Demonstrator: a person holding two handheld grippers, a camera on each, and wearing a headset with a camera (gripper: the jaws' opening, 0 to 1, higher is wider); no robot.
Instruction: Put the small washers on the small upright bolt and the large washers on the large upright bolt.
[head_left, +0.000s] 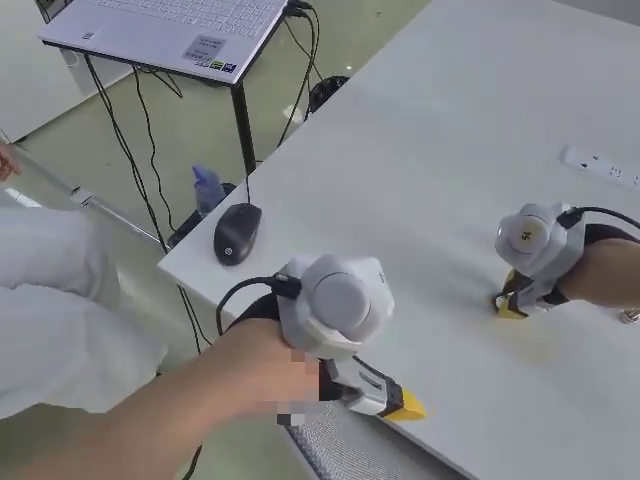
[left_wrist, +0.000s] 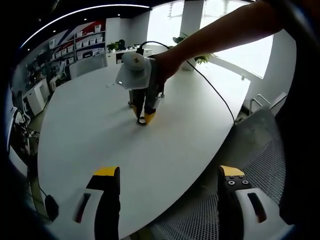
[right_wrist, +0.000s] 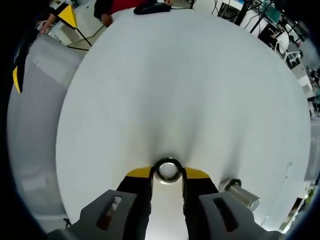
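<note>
My right gripper (right_wrist: 167, 176) is shut on a metal washer (right_wrist: 167, 160), held flat just above the white table (right_wrist: 190, 90). A silver bolt (right_wrist: 240, 195) stands close to the right of its jaws. In the head view the right gripper (head_left: 510, 304) points down at the table on the right. From the left gripper view, the right gripper (left_wrist: 143, 116) shows with the washer (left_wrist: 142, 121) at its yellow tips. My left gripper (left_wrist: 169, 175) is open and holds nothing, over the table's near edge; it also appears low in the head view (head_left: 400, 405).
A black mouse (head_left: 237, 232) lies at the table's left corner, and a white power strip (head_left: 605, 168) at the far right. A laptop (head_left: 170, 30) sits on a stand beyond the table. A mesh chair (head_left: 340, 445) is under the left gripper.
</note>
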